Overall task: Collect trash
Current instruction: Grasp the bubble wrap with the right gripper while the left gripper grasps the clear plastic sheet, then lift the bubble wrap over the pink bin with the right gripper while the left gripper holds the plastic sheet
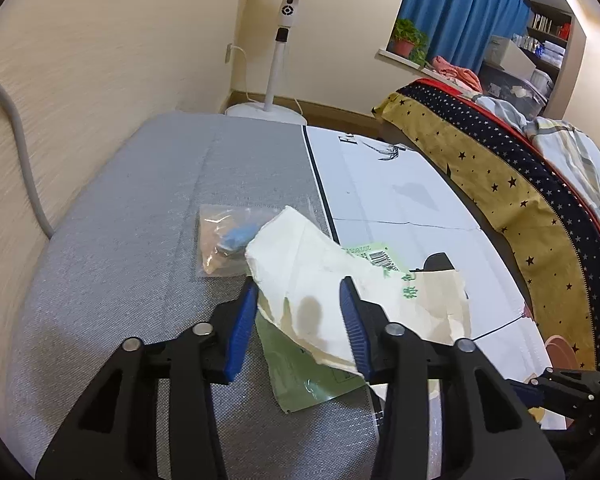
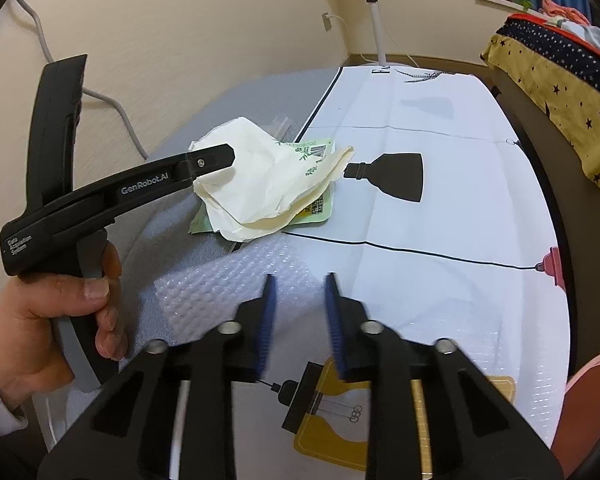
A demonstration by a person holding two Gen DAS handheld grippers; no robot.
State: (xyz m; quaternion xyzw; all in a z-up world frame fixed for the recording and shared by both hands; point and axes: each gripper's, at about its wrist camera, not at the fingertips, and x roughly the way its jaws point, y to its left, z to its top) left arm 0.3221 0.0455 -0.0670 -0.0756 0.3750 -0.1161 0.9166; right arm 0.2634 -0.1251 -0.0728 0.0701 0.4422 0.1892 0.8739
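Note:
A crumpled cream paper wrapper (image 1: 300,264) with green print lies on the table, over a flat green plastic packet (image 1: 300,376). My left gripper (image 1: 300,308) is open, its blue-padded jaws on either side of the wrapper's near edge, not closed on it. A clear plastic bag (image 1: 224,244) with a blue item inside lies just beyond. In the right wrist view the wrapper (image 2: 260,176) and green packet (image 2: 320,204) show ahead, with the left gripper's tip (image 2: 220,160) at the wrapper. My right gripper (image 2: 300,300) is open and empty above a sheet of bubble wrap (image 2: 228,284).
The table has a grey cloth (image 1: 140,240) on the left and a white printed sheet (image 1: 400,200) on the right. A bed with a starred yellow cover (image 1: 520,200) stands to the right. A standing fan (image 1: 284,40) is at the far wall.

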